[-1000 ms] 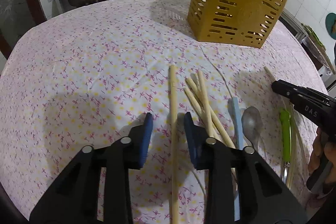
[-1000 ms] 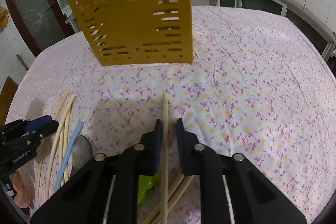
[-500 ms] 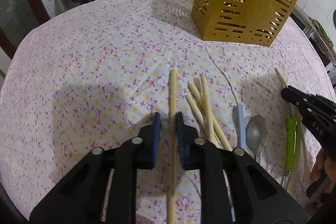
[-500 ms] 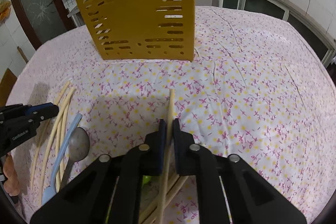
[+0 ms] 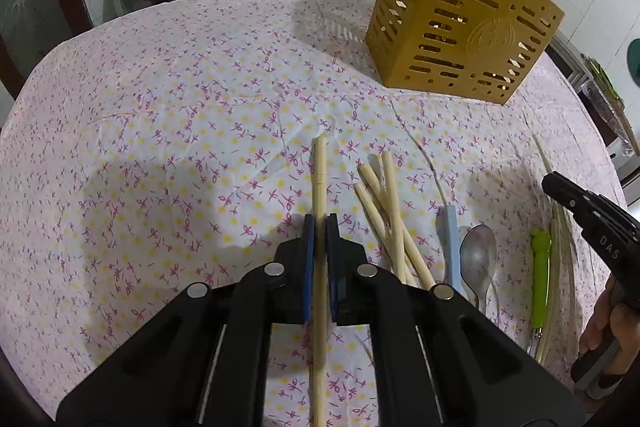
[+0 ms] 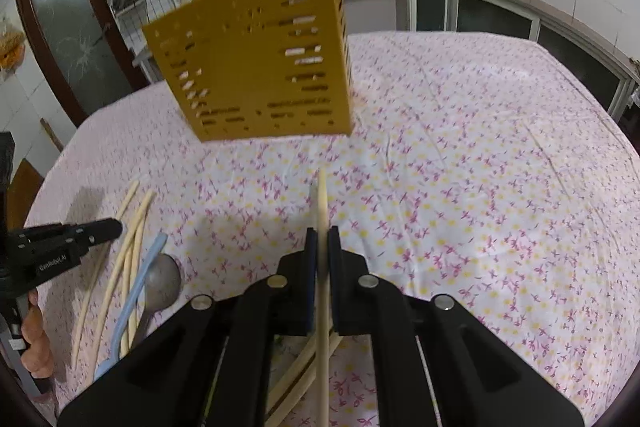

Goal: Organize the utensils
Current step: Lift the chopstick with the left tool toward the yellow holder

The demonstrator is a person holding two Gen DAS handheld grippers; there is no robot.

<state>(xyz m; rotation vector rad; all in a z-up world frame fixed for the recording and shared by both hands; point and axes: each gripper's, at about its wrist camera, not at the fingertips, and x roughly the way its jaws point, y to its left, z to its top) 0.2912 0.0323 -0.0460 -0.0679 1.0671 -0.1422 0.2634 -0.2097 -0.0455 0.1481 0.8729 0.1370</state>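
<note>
My left gripper (image 5: 319, 227) has its jaws closing the last bit, and the pads press on a pale wooden chopstick (image 5: 319, 179) that points away over the cloth. My right gripper (image 6: 322, 237) is shut on another chopstick (image 6: 322, 203), whose tip stands a little off the cloth above its shadow. The yellow slotted utensil holder (image 5: 460, 27) (image 6: 256, 67) stands upright at the far side of the table. In the left wrist view the right gripper (image 5: 551, 183) enters from the right. In the right wrist view the left gripper (image 6: 114, 227) enters from the left.
Between the grippers lie loose chopsticks (image 5: 384, 203) (image 6: 132, 239), a blue-handled utensil (image 5: 450, 243) (image 6: 140, 283), a metal spoon (image 5: 478, 259) (image 6: 162, 283) and a green-handled utensil (image 5: 540, 267). The flowered tablecloth (image 5: 180, 107) covers the table. Kitchen counters stand behind.
The left jaws went from wide apart around the chopstick to closed on it. The right jaws also closed on their chopstick, and its tip has lifted slightly.
</note>
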